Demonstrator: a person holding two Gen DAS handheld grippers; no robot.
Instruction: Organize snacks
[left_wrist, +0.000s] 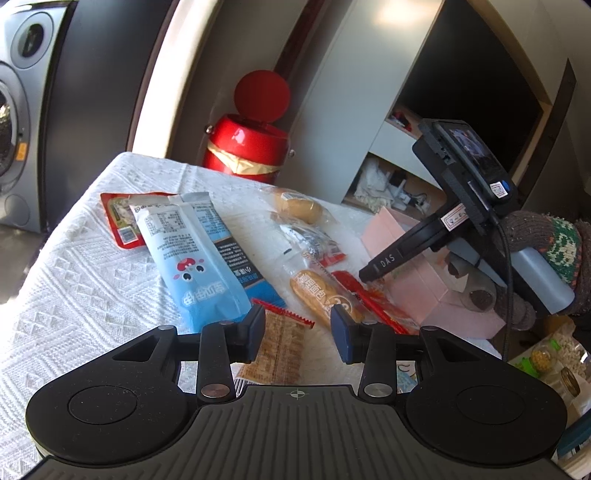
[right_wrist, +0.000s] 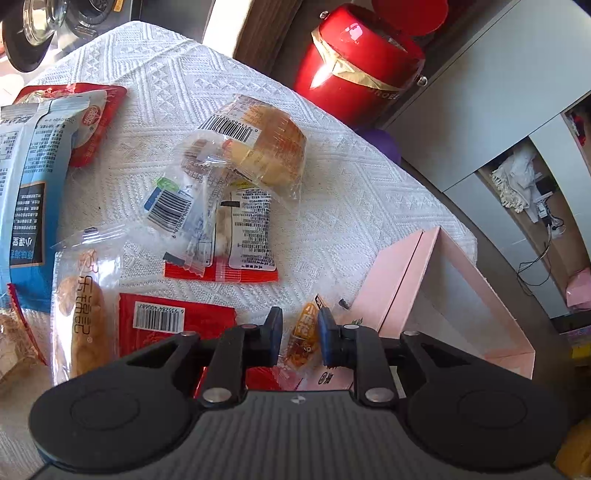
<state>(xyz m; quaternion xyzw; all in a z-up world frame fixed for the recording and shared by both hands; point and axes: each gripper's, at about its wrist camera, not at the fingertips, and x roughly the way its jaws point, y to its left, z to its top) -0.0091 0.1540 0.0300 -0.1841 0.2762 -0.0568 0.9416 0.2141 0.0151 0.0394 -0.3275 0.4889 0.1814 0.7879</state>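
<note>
The right tool (right_wrist: 299, 338) has its blue pads nearly together around a small orange-wrapped snack packet (right_wrist: 303, 338), pinching it just beside the open pink cardboard box (right_wrist: 458, 280) at the edge of the white-clothed desk (right_wrist: 351, 206). I'd keep the squeeze steady, lift clear of the box wall, then release inside. The left tool (left_wrist: 298, 332) hangs part-spread and empty over a clear-wrapped biscuit pack (left_wrist: 282, 350).

The left hand-held gripper (left_wrist: 298, 332) hovers part-open over a cracker packet (left_wrist: 281, 349) on the white-clothed worktop (left_wrist: 81, 280); a blue snack bag (left_wrist: 201, 254) lies beyond.
</note>
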